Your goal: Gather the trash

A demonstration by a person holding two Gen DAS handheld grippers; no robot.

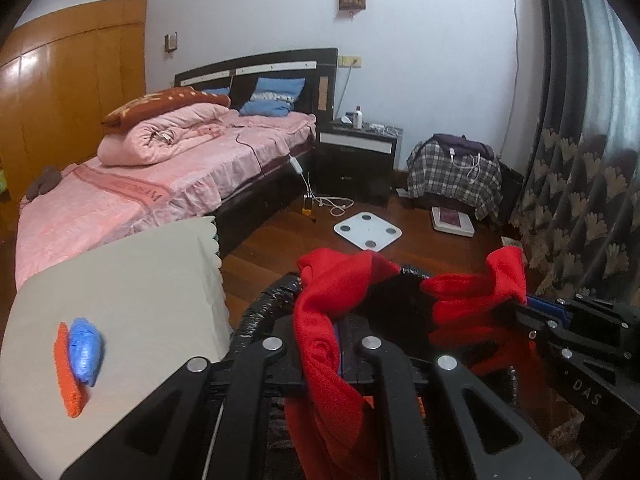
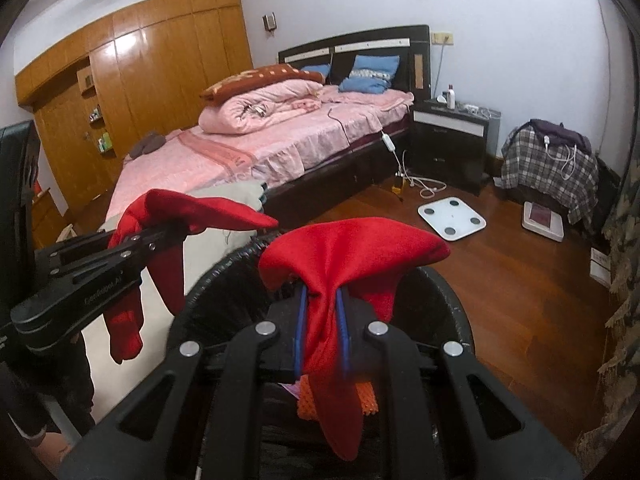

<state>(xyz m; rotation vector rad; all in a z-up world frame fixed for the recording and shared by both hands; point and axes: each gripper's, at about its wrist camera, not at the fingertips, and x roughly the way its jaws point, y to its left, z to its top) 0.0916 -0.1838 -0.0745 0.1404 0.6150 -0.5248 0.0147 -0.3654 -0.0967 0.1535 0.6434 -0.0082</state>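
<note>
Both the left gripper and right gripper are pinching the red cloth in closed jaws above the black bin, while only the left view is showing what may be a blue wad lying on the beige surface.

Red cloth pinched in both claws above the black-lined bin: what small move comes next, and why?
Probably open both claws to drop it. The left claw and right claw each pinch the red cloth, which hangs over the bin, where orange items already lie.
</note>
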